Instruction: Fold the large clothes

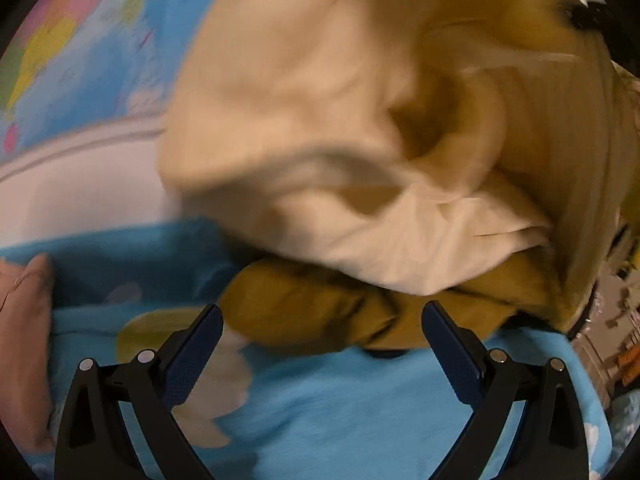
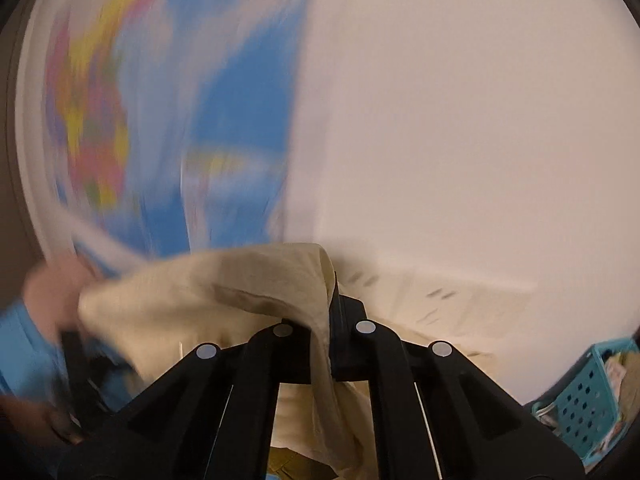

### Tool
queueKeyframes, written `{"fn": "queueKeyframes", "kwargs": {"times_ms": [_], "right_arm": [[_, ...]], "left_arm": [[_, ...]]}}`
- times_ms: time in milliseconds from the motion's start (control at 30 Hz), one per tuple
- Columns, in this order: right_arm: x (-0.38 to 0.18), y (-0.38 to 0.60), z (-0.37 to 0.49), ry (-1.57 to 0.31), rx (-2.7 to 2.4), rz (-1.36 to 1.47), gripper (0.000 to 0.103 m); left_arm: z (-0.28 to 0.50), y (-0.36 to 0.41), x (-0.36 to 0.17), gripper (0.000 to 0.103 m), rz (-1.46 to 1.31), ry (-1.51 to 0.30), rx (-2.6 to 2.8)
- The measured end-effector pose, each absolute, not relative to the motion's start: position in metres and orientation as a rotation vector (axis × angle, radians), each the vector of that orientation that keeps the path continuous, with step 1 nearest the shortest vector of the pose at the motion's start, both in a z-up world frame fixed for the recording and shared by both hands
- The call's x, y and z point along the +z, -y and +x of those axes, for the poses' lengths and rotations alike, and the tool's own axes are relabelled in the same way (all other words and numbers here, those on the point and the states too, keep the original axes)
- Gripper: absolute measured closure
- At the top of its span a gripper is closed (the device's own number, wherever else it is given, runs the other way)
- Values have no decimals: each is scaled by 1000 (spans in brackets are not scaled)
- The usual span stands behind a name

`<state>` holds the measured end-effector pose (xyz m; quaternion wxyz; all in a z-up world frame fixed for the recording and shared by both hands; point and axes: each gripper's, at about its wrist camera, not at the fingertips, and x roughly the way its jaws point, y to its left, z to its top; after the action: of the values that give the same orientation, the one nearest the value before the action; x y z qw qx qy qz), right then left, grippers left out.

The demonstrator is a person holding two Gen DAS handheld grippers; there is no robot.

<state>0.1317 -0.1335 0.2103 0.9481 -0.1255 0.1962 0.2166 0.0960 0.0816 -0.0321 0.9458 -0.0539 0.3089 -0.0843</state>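
A large cream and mustard-yellow garment (image 1: 360, 152) hangs bunched in the left wrist view, its lower folds resting on a blue patterned bed sheet (image 1: 340, 408). My left gripper (image 1: 322, 320) is open and empty, with its jaws wide apart just below the mustard folds. My right gripper (image 2: 330, 292) is shut on the cream fabric of the same garment (image 2: 208, 292), which drapes over its left finger and hangs down between the arms. The view is blurred by motion.
A colourful world map (image 1: 92, 52) hangs on the white wall (image 2: 460, 120). A teal perforated basket (image 2: 592, 396) stands at the lower right of the right wrist view. A pink pillow (image 1: 24, 340) lies at the left edge.
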Motion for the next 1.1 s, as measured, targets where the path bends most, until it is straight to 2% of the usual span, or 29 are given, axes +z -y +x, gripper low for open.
{"fn": "queueKeyframes", "kwargs": {"times_ms": [100, 267, 333, 367, 400, 433, 467, 567, 733, 833, 967, 1100], "right_arm": [[241, 162, 119, -360, 418, -196, 100], [252, 198, 104, -335, 409, -132, 100], [249, 199, 99, -329, 399, -131, 100], [250, 202, 98, -331, 396, -127, 100], [251, 207, 95, -329, 386, -123, 100], [252, 211, 91, -321, 372, -120, 100], [256, 216, 86, -314, 358, -123, 100], [276, 236, 62, -255, 314, -116, 100], [336, 259, -16, -74, 309, -80, 100], [376, 265, -79, 47, 299, -102, 100], [407, 268, -151, 141, 356, -99, 100], [412, 263, -192, 161, 462, -83, 100]], "left_arm": [[86, -58, -17, 7, -70, -545, -258], [102, -23, -5, 7, -25, -457, -296], [115, -18, 3, 12, -42, -407, -278], [122, -17, 5, 37, -60, -394, -270], [132, -20, 8, 75, -98, -405, -301], [139, -22, 12, 89, -127, -423, -338], [145, -20, 20, 98, -141, -431, -357], [139, -5, 52, 100, -74, -357, -357], [101, 2, 137, 100, -57, -173, -399], [54, -11, 194, 100, -60, -9, -396], [-15, -45, 257, 100, -50, 123, -395], [-77, -75, 282, 100, 10, 163, -337]]}}
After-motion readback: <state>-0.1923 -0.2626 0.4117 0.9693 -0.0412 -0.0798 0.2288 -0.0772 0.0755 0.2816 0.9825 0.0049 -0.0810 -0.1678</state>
